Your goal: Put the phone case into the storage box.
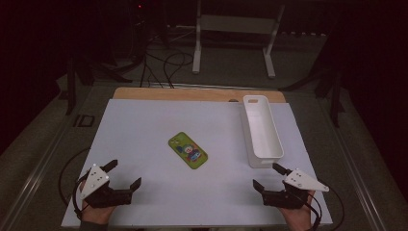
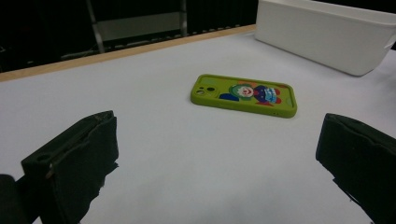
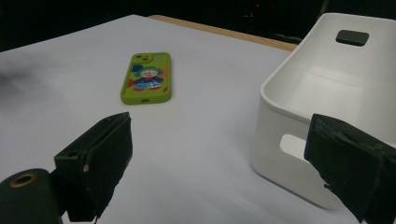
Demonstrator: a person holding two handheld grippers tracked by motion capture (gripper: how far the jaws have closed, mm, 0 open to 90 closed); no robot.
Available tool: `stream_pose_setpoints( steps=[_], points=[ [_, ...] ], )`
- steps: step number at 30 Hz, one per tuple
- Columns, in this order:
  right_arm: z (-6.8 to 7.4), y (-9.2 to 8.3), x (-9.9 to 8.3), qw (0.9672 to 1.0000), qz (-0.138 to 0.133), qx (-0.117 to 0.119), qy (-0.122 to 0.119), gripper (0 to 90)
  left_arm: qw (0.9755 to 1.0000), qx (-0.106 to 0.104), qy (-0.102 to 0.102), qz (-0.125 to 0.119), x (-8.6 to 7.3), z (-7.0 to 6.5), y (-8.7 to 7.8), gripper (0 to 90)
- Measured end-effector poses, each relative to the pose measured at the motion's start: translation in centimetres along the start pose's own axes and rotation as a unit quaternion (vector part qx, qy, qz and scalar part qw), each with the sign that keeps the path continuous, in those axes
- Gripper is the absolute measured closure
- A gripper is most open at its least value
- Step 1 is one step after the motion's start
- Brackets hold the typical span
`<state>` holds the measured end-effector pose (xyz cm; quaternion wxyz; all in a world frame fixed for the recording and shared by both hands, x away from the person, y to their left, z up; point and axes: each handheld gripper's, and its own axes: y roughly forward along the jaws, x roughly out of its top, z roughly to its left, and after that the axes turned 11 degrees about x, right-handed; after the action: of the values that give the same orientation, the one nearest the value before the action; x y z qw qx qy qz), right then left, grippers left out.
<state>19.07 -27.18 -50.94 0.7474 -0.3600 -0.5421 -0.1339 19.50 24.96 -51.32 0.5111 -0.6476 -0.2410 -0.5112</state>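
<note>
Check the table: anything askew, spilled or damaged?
Nothing stands out. The green phone case lies flat, printed side up, at an angle mid-table, intact. The white bin stands upright and empty at the right. Both grippers, left and right, rest open near the front edge.

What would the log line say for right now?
left gripper: open, empty, near table edge | right gripper: open, empty, beside white bin | green phone case: flat mid-table, untouched | bin: empty

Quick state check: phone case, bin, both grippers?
Green phone case: lying flat, printed back up, untouched.
White bin: upright, empty, beside the case.
Left gripper: open, holding nothing.
Right gripper: open, holding nothing, close to the bin's near end.
</note>
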Motion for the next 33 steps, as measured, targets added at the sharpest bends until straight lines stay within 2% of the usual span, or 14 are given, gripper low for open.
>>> stream_pose_setpoints(
  steps=[14, 25, 33],
  points=[
    [-0.1, 0.2, 1.2, 0.9999, 0.008, -0.006, -0.003, 7.6, 1.0000, 0.000, 0.006, 0.003, 0.0, -0.2, 0.1, 0.0],
    [0.2, 1.3, 2.4, 0.9998, 0.021, 0.000, -0.005, 7.6, 1.0000, 0.000, 0.006, 0.003, 0.0, -0.2, 0.1, 0.0],
    [0.5, 1.8, 3.4, 0.9995, 0.025, 0.002, -0.017, 7.6, 1.0000, -0.002, 0.008, 0.005, 0.0, -0.3, 0.2, 0.0]
  ],
)
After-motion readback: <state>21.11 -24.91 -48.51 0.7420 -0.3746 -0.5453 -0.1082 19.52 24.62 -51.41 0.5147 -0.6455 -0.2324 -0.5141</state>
